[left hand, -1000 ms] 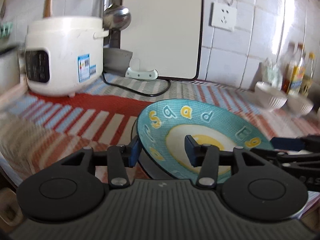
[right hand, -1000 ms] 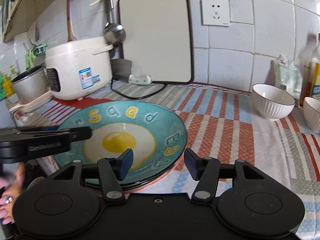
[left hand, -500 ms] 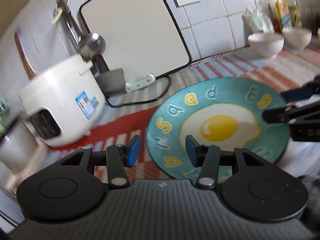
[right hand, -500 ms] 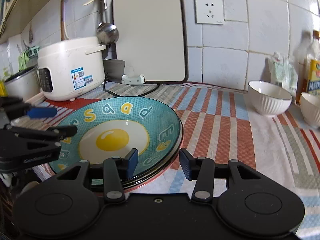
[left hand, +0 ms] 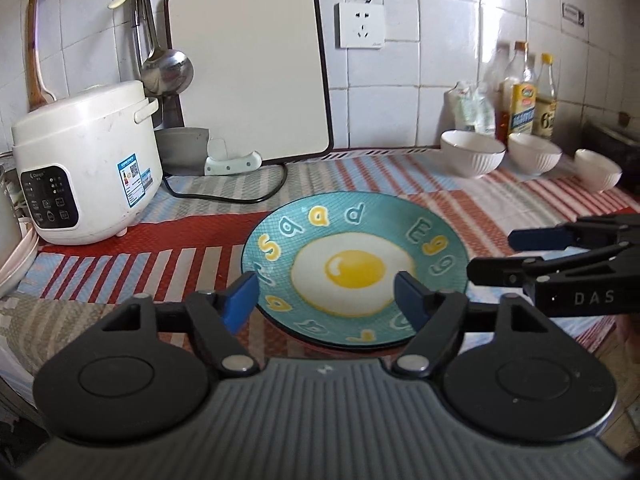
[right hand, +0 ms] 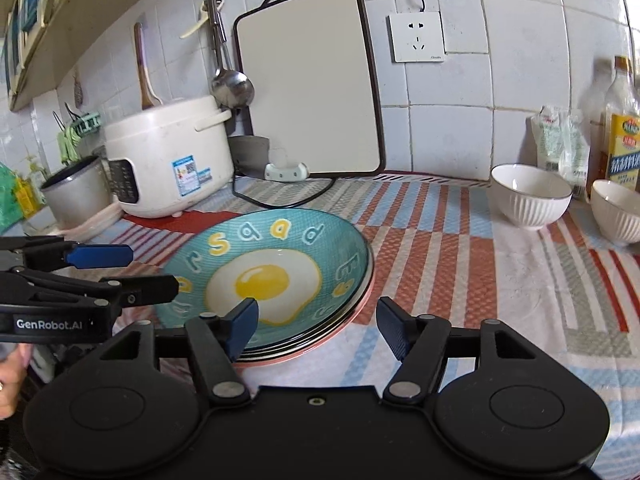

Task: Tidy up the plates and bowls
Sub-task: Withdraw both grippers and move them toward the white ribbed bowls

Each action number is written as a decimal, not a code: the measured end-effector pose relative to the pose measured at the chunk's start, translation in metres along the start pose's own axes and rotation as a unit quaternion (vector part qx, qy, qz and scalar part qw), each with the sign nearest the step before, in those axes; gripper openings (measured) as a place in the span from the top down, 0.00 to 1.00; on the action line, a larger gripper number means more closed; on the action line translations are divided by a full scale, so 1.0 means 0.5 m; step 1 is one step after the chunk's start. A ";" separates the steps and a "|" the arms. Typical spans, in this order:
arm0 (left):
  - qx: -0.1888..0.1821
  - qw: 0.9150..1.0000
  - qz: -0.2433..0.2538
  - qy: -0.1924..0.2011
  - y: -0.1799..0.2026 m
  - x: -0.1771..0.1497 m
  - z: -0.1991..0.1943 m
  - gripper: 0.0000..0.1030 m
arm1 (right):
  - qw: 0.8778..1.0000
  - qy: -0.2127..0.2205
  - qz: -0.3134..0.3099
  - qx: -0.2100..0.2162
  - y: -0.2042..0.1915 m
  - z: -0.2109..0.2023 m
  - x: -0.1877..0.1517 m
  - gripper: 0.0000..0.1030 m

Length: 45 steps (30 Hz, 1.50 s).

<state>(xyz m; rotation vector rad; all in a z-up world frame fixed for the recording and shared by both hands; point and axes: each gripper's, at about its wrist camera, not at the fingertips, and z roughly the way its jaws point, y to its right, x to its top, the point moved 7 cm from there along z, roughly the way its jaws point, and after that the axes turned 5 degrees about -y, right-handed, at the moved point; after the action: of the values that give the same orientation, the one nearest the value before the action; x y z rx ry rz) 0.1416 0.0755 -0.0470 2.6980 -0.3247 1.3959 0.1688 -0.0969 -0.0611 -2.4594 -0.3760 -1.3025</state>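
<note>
With the plates [right hand: 276,276] stacked at the tabletop's [right hand: 460,280] front edge and both the left gripper [left hand: 326,296] and right gripper [right hand: 314,328] empty, jaws opening, the bowls [left hand: 472,156] remained unstacked along the back edge.

White square tiles [left hand: 436,60] cover the wall behind the table, glossy where daylight falls from the right. A white socket [left hand: 361,25] sits on the wall with a black cable running up from it. A large white board with a dark rim [left hand: 248,68] leans against the tiles. A steel ladle [left hand: 166,68] and a wooden spatula [left hand: 34,60] hang beside it. The table wears a striped cloth [right hand: 460,248] of red, blue and grey. A wooden shelf [right hand: 52,28] juts out high on the left.
</note>
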 end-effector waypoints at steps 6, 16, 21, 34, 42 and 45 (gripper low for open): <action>-0.016 1.000 0.001 -0.007 -0.002 -0.008 -0.029 0.23 | 1.000 -0.012 0.002 0.019 -0.010 -0.022 -0.006 0.31; -0.027 0.998 -0.045 -0.022 -0.042 -0.025 -0.024 0.16 | 0.999 -0.020 0.016 0.029 0.001 -0.034 -0.016 0.30; -0.026 0.998 -0.042 -0.038 -0.040 -0.033 -0.026 0.16 | 0.999 -0.025 0.006 0.025 0.008 -0.044 -0.027 0.30; -0.142 0.988 0.058 -0.021 0.166 0.036 -0.110 0.16 | 0.999 0.025 -0.026 -0.032 0.104 -0.222 -0.053 0.19; -0.232 0.968 0.093 0.006 0.346 0.103 -0.121 0.14 | 0.992 0.059 -0.019 -0.107 0.210 -0.360 -0.071 0.17; -0.249 0.962 0.114 0.020 0.418 0.128 -0.119 0.06 | 0.989 0.067 -0.021 -0.133 0.250 -0.401 -0.080 0.12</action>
<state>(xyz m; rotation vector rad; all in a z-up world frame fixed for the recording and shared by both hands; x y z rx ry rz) 0.0826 -0.1274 0.0354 2.2675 -0.8756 1.2083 0.0447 -0.2954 -0.0098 -2.5669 -0.2329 -1.6190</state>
